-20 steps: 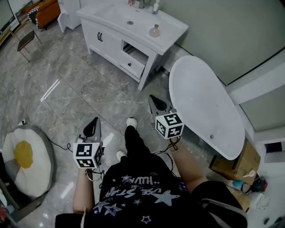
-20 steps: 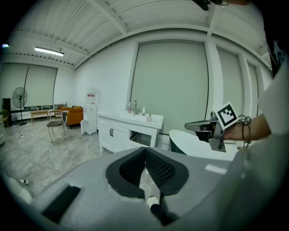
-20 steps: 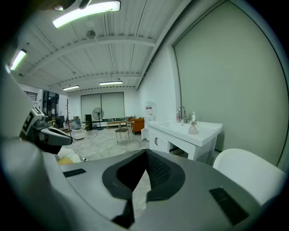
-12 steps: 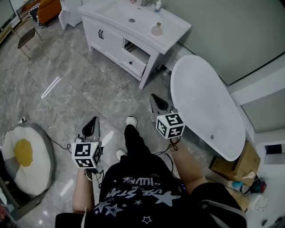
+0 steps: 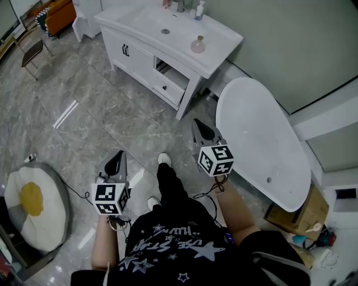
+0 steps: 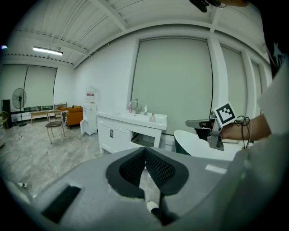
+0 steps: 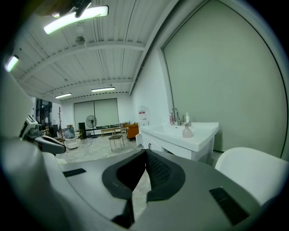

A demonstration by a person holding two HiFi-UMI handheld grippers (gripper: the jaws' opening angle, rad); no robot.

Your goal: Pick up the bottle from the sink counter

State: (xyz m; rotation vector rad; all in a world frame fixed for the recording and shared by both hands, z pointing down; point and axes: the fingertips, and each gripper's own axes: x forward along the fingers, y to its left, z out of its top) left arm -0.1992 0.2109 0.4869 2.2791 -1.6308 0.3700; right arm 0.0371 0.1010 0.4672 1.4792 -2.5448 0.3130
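Note:
A small pinkish round bottle (image 5: pixel 197 44) stands on the white sink counter (image 5: pixel 224 44), near its right end. It also shows in the left gripper view as the bottle (image 6: pixel 152 118) and in the right gripper view as the bottle (image 7: pixel 186 131). Both grippers hang over the floor, well short of the vanity. My left gripper (image 5: pixel 119 154) is shut with nothing in it, its jaws meeting at the left gripper's tips (image 6: pixel 145 149). My right gripper (image 5: pixel 196 123) is also shut and empty, pointing toward the counter, as the right gripper's tips (image 7: pixel 145 153) show.
A white pump bottle (image 5: pixel 199 9) and a tap (image 5: pixel 179 5) stand at the counter's back. A vanity drawer (image 5: pixel 168 70) is partly open. A white oval bathtub (image 5: pixel 263 145) lies to the right, an egg-shaped cushion (image 5: pixel 33 204) at the left, a chair (image 5: pixel 31 50) far left.
The vanity and bathtub have slid slightly down and right in the head view, and both grippers sit a little lower in it. Both stay shut and empty.

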